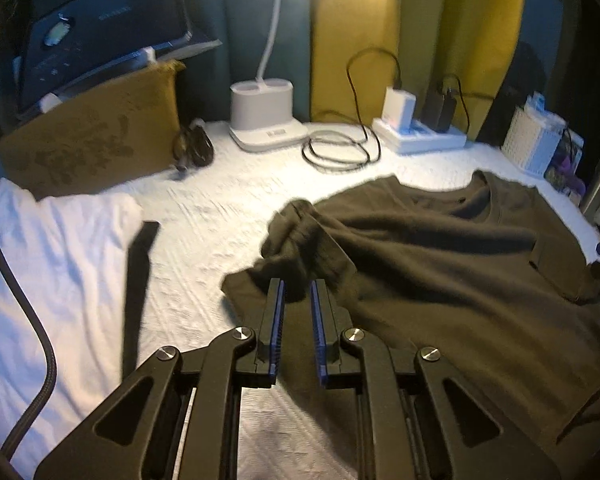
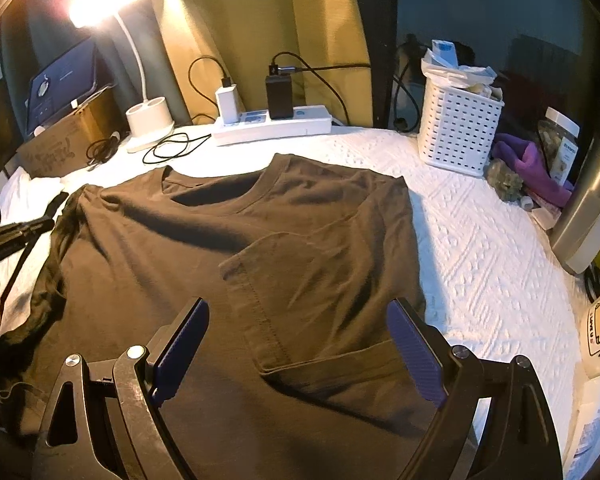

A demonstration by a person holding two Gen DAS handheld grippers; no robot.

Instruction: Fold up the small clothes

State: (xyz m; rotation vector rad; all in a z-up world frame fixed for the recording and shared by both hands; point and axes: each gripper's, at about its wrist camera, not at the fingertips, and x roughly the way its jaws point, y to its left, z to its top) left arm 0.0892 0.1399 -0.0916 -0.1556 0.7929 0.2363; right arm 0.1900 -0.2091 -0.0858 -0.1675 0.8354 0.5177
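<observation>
Your left gripper (image 1: 298, 292) is pinched nearly shut on the T-shirt (image 1: 440, 264) sleeve (image 1: 300, 232). Your right gripper (image 2: 300, 320) hangs wide open, holding nothing, above the shirt. Carry the sleeve across the chest, keeping the fold line straight.

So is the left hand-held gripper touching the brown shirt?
Touching. In the left wrist view the left hand-held gripper has its jaws nearly together, with a bunched fold of the brown shirt pinched between them.

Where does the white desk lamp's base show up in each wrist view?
Left wrist view: lamp base sits top centre, behind the brown T-shirt.
Right wrist view: lamp base sits upper left, beyond the shirt's collar.
Shared landmark: the white power strip, just right of the base in both.
</observation>
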